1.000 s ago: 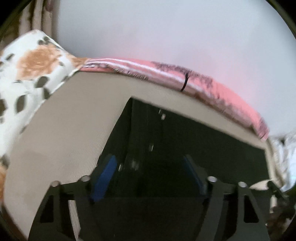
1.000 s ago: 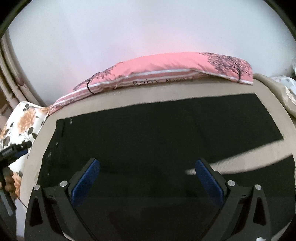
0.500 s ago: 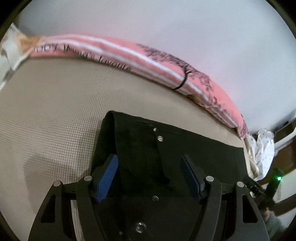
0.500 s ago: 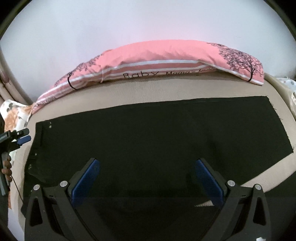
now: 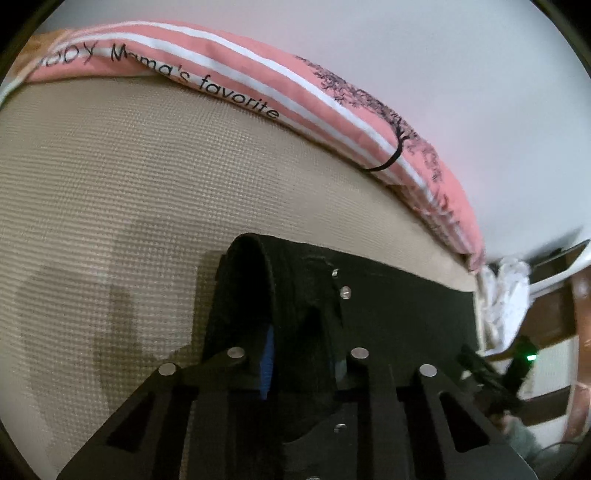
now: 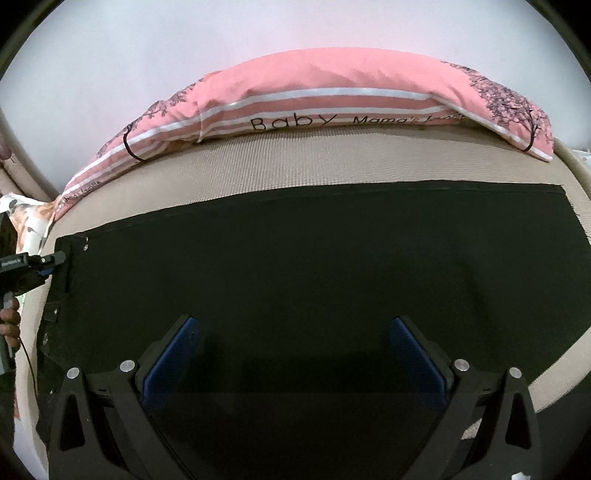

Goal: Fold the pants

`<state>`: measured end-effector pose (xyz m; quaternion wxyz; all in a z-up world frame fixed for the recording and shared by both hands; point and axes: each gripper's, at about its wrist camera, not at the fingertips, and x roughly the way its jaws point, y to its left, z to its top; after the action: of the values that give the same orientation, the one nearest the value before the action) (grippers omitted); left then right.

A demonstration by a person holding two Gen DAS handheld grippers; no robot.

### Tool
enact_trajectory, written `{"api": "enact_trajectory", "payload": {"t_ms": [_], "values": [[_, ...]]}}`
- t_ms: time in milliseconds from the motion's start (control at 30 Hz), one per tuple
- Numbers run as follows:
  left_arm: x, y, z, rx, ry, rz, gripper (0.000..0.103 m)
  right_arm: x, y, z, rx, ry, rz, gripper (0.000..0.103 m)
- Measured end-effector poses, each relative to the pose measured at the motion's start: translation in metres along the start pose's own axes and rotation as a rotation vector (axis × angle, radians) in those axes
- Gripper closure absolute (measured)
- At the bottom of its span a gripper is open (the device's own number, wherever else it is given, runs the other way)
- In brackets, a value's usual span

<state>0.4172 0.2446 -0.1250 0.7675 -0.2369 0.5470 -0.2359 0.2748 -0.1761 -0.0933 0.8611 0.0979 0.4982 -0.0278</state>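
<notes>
Black pants (image 6: pixel 314 280) lie lengthwise left-right; left gripper (image 5: pixel 295 354) just closed, pinching waistband end, right gripper (image 6: pixel 295 354) wide over mid-leg.

Black pants (image 6: pixel 314 266) spread on a beige, finely textured bed (image 6: pixel 332 166). Behind them lies a salmon-pink pillow (image 6: pixel 332 92) with white stripes, black lettering and dark tree prints. The right gripper (image 6: pixel 293 354) is black with blue pads (image 6: pixel 171 358). A white wall (image 6: pixel 258 33) stands beyond.
</notes>
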Motion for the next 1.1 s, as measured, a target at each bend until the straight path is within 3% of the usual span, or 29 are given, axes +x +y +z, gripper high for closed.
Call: {"api": "enact_trajectory", "payload": {"t_ms": [133,333,567,667,800,967,1100], "values": [[0.003,-0.003,0.006,0.034,0.026,-0.049,0.085,0.008,0.003,0.003,-0.012,0.006,-0.005,0.000],[0.025,0.002,0.023,0.018,0.074,-0.057,0.085,0.014,0.000,0.008,-0.016,0.006,-0.010,0.000],[0.036,0.002,0.032,0.005,0.068,-0.081,0.085,0.019,-0.003,0.020,-0.059,0.002,-0.003,0.000],[0.031,-0.003,0.028,0.030,0.032,-0.049,0.092,0.021,-0.003,0.029,-0.096,0.005,0.017,0.000],[0.011,-0.028,0.018,0.123,-0.049,-0.032,0.094,0.022,0.001,0.050,-0.211,0.020,0.080,0.000],[-0.029,-0.068,-0.002,0.261,-0.149,-0.079,0.094,0.026,0.019,0.086,-0.499,0.090,0.210,0.000],[-0.056,-0.083,-0.017,0.311,-0.205,-0.118,0.094,0.035,0.035,0.108,-0.671,0.157,0.291,0.000]]}}
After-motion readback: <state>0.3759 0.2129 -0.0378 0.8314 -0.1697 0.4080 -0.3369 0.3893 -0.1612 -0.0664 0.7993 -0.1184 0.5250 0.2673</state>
